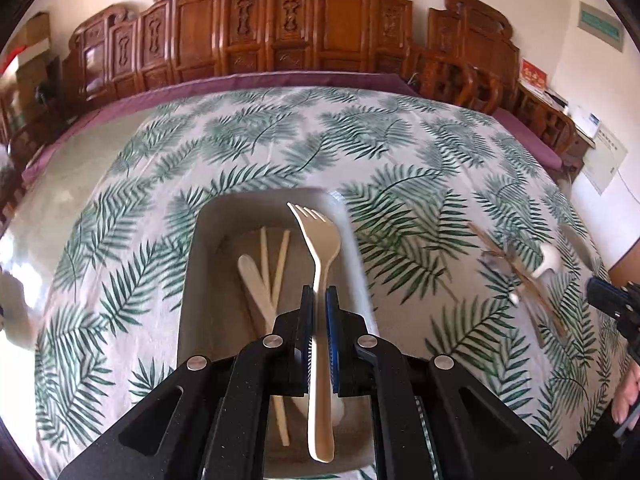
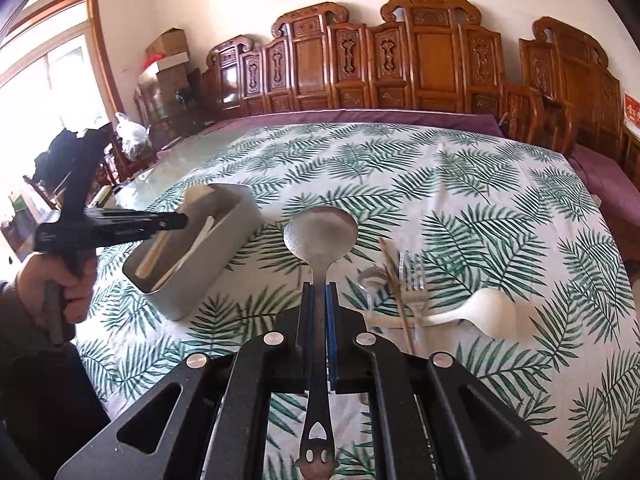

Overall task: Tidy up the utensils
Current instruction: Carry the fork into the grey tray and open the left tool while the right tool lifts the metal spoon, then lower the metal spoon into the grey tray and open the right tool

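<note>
My left gripper (image 1: 319, 294) is shut on the handle of a cream plastic fork (image 1: 318, 240), tines pointing away, held over a grey rectangular bin (image 1: 200, 248). Inside the bin lie cream chopsticks (image 1: 280, 256) and a cream knife (image 1: 254, 280). My right gripper (image 2: 319, 290) is shut on the handle of a metal spoon (image 2: 320, 230), bowl forward, above the leaf-print tablecloth. The bin (image 2: 224, 236) sits to its left, with the left gripper (image 2: 176, 221) over it. On the cloth to the right lie a metal fork (image 2: 412, 280), a brown chopstick (image 2: 394, 280), a small metal spoon (image 2: 372, 278) and a white ladle-like spoon (image 2: 484, 312).
The leaf-print tablecloth (image 1: 360, 140) covers a table with a purple underlay (image 2: 360, 116) at the far side. Carved wooden chairs (image 2: 400, 64) line the far edge. A person's hand (image 2: 60, 280) grips the left tool. A glass tabletop (image 2: 168, 176) shows at the left.
</note>
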`<state>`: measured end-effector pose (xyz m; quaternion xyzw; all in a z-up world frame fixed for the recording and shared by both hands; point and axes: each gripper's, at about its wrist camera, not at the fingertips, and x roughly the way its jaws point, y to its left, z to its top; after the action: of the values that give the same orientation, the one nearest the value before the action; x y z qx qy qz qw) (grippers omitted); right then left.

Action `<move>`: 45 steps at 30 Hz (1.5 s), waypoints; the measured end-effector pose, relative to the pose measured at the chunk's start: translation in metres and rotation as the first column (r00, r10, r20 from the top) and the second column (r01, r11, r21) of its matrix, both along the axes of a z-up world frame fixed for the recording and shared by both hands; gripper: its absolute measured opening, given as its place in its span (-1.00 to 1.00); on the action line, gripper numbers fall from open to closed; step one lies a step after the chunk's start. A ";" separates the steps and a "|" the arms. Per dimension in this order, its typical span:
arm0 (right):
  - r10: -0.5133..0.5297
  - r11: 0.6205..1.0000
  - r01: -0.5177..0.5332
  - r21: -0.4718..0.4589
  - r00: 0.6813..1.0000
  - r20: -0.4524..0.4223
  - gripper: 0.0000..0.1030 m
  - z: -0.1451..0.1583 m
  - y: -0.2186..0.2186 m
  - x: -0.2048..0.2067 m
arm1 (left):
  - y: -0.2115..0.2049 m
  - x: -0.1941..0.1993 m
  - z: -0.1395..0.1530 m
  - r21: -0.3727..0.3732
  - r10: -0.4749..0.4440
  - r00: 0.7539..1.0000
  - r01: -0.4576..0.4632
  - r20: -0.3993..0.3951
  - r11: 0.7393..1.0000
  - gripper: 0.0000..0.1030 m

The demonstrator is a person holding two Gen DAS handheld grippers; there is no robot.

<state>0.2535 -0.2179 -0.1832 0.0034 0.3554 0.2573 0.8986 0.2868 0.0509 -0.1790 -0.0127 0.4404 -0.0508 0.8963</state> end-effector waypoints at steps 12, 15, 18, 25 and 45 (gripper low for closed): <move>0.067 0.997 -0.067 -0.030 0.998 0.003 -0.86 0.007 0.046 -0.002 | 0.019 0.010 -0.030 -0.012 0.031 0.996 -0.032 -0.087 0.999 -0.89; 0.083 0.996 -0.083 -0.024 0.997 0.003 -0.86 0.010 0.058 -0.001 | 0.024 0.011 -0.035 -0.015 0.039 0.993 -0.041 -0.108 0.999 -0.89; 0.098 0.995 -0.098 -0.019 0.995 0.003 -0.86 0.013 0.072 0.002 | 0.027 0.011 -0.032 -0.013 0.044 0.994 -0.046 -0.099 0.999 -0.89; 0.123 0.992 -0.123 -0.006 0.992 -0.008 -0.86 0.015 0.102 0.017 | 0.039 0.005 -0.013 -0.020 0.067 0.997 -0.068 -0.041 0.998 -0.66; 0.196 0.981 -0.195 0.021 0.979 -0.054 -0.86 0.009 0.195 0.052 | 0.095 -0.006 0.029 -0.020 0.179 0.979 -0.178 0.101 0.984 -0.17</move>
<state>0.3054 -0.0224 -0.1746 -0.0174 0.3772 0.3469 0.8585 0.2810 0.1458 -0.1504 -0.0543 0.3906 0.0270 0.9186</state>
